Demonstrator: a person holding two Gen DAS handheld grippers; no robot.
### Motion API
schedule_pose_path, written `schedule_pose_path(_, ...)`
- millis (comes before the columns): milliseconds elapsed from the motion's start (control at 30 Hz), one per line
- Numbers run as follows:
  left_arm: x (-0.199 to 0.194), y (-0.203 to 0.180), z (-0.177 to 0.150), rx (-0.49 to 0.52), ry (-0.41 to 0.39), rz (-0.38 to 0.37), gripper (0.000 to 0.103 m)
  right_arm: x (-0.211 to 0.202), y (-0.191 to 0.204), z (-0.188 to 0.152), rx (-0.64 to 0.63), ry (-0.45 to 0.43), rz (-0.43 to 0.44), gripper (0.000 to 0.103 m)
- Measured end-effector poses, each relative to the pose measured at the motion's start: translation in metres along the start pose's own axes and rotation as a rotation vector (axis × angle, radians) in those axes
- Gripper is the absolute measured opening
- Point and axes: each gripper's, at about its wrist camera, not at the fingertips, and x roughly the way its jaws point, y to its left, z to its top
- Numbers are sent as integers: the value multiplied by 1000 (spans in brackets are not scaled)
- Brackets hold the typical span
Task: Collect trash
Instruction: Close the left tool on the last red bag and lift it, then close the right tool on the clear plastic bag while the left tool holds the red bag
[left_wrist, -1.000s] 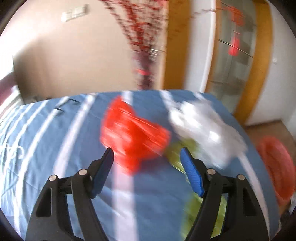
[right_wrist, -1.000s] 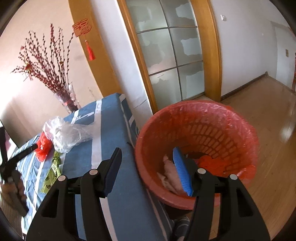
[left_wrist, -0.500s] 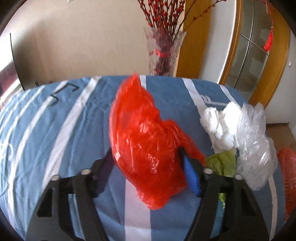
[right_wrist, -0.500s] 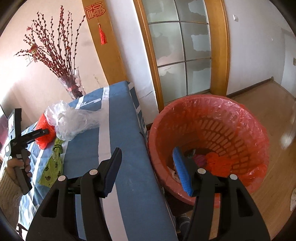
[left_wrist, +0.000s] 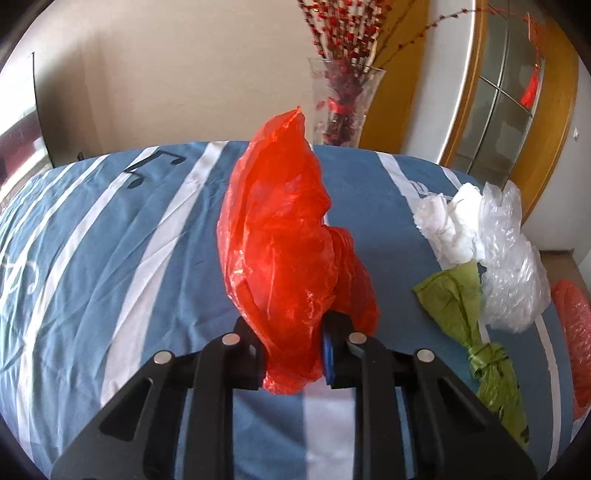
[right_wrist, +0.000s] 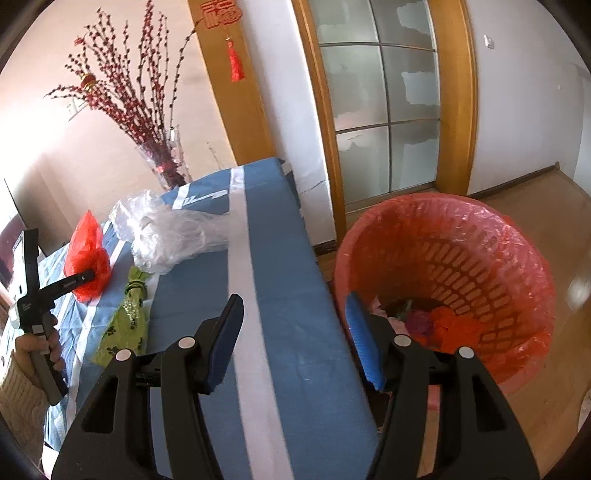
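Observation:
A crumpled red plastic bag (left_wrist: 284, 236) stands on the blue striped tablecloth (left_wrist: 110, 240). My left gripper (left_wrist: 291, 332) has its jaws closing around the bag's lower end, and the pads pinch the plastic. From the right wrist view, the same red bag (right_wrist: 86, 254) sits far left with the left gripper (right_wrist: 86, 277) on it. My right gripper (right_wrist: 291, 325) is open and holds nothing, above the table's right edge. Beside it on the floor is the red-lined waste basket (right_wrist: 480, 236), with trash inside.
A clear plastic bag (left_wrist: 509, 273), white tissue (left_wrist: 450, 229) and a knotted green bag (left_wrist: 461, 299) lie right of the red bag. A glass vase of red branches (left_wrist: 343, 107) stands at the table's far edge. A person's hand (right_wrist: 37, 343) grips the left handle.
My left gripper moved in on the red bag and its jaws narrowed from wide apart to pinching it. The right gripper drifted sideways along the table edge, still open.

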Motion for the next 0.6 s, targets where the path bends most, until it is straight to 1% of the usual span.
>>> schedule_pose_path(133, 1, 5, 0, -19, 12, -6, 23, 3, 14, -2, -21, 8, 21, 58)
schedule_pose_path(267, 1, 2, -2, 3, 11, 10, 23, 9, 28, -6, -31, 21, 44, 58)
schedule_pose_path(333, 3, 3, -1, -1, 25, 2, 23, 12, 33, -8, -35, 28, 52, 58)
schedule_pose_path(433, 12, 6, 0, -12, 70, -17, 24, 16, 42, -11, -48, 40, 65, 58)
schedule_pose_path(600, 13, 2, -1, 5, 78, -1, 24, 22, 56, -13, -69, 52, 85, 58)
